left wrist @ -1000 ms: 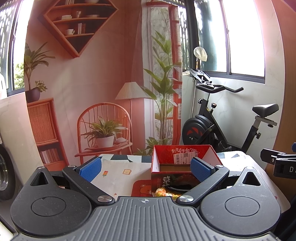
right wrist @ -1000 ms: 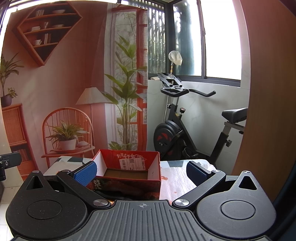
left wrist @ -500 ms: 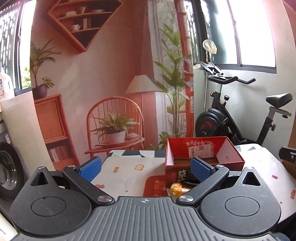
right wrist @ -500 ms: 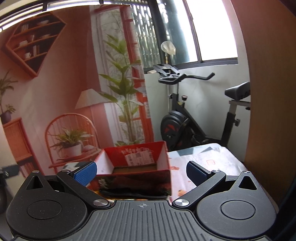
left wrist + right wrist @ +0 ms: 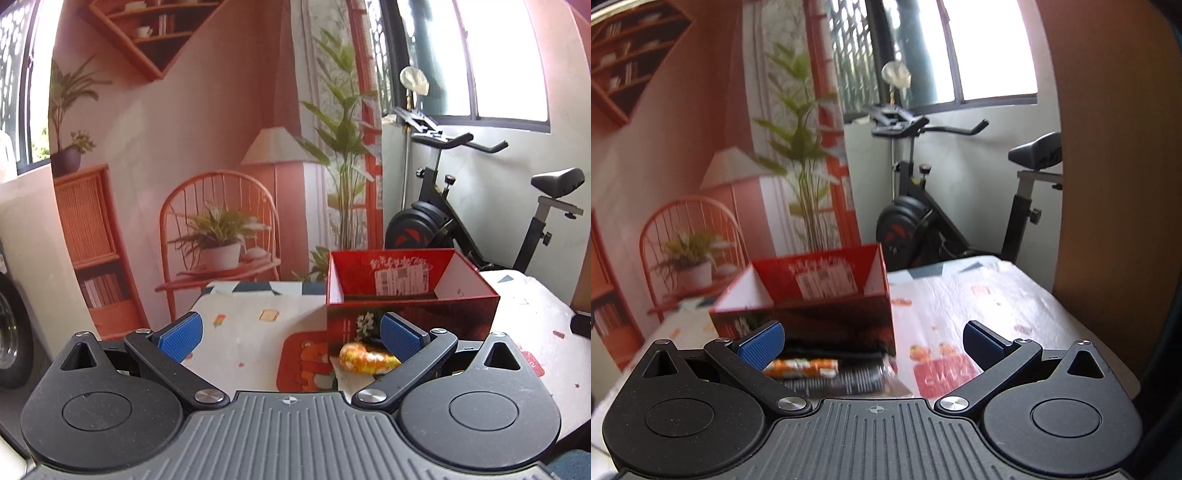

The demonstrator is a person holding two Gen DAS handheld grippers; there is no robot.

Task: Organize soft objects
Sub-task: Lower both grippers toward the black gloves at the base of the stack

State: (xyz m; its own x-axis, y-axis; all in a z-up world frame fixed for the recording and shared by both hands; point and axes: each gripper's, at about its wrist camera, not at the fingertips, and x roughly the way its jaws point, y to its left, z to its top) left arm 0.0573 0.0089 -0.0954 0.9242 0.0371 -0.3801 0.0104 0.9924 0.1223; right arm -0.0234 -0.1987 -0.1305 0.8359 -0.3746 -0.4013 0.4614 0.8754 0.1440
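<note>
Tabletop under a printed cloth [image 5: 240,328], set before a painted backdrop [image 5: 207,122] of chair, lamp and shelves, with an exercise bike [image 5: 461,221] by the window.

Item: soft objects, a small pile at the near foot of the red box [image 5: 410,291]. The left wrist view shows an orange-and-yellow soft piece [image 5: 365,360] lying on the cloth against the box's front wall; the right wrist view shows an orange-and-white patterned piece [image 5: 801,367] on top of dark folded fabric [image 5: 846,373] (whether the two orange pieces are one object cannot be told). The box itself looks empty from both views.

Change: over the last second both cameras have dropped and closed in; the pile, earlier mostly hidden beneath the gripper bodies, now shows more fully, and the right view has swung so the box sits left of centre, blurred by motion. Judged meaning: approach to a first pick, nothing yet stowed.

Position relative to tongs: the left gripper [image 5: 291,334] stands wide apart and empty, the orange piece just below and inside its right-hand finger. The right gripper [image 5: 873,341] is likewise wide and empty, the patterned piece just beneath its left-hand finger, the dark fabric reaching toward the middle of the gap. Neither touches anything.
</note>
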